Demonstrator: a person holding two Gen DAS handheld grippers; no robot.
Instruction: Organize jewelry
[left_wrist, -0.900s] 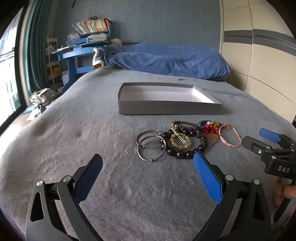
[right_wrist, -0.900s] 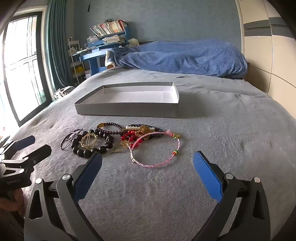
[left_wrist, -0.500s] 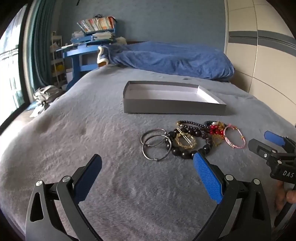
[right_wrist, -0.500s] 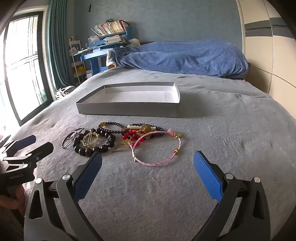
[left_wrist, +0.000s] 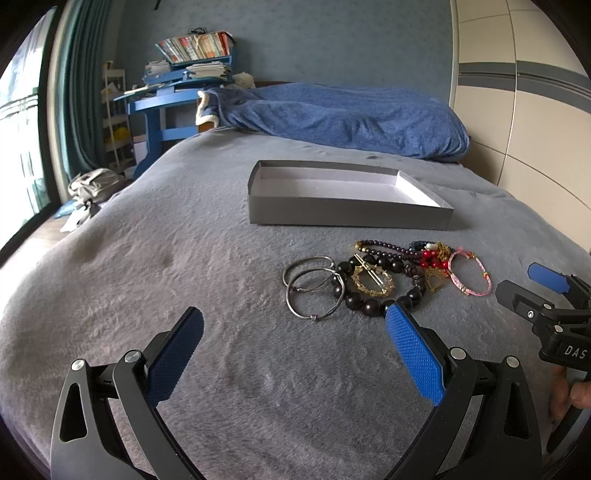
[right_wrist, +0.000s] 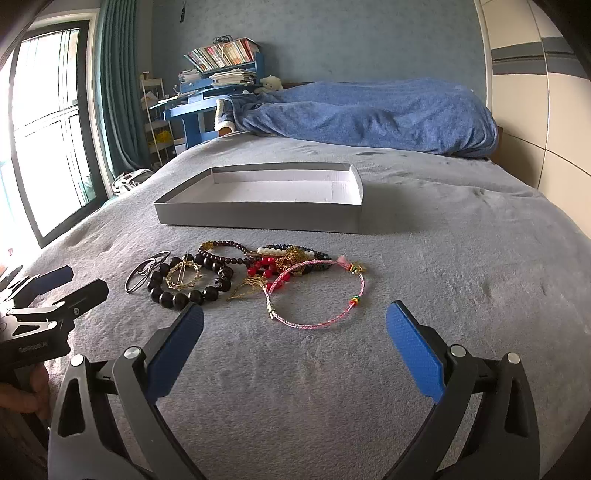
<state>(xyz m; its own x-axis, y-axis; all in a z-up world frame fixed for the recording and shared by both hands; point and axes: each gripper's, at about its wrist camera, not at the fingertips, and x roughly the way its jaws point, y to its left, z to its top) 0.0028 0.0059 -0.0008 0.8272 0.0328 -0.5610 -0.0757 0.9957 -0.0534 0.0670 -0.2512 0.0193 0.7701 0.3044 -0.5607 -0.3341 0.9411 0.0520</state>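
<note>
In the left wrist view we see the left gripper (left_wrist: 293, 332) spread wide and holding nothing at lower centre, with two wire hoops (left_wrist: 314, 282) just above it, a black bead bracelet (left_wrist: 380, 288) touching them at mid-frame, and the right gripper (left_wrist: 535, 284) at the right edge. In the right wrist view the jewelry pile lies left of centre on the grey bed (right_wrist: 461, 266), a pink cord bracelet (right_wrist: 317, 295) at its right end, the grey box (right_wrist: 258, 218) above it. The right gripper (right_wrist: 295, 332) sits below, likewise spread and holding nothing.
</note>
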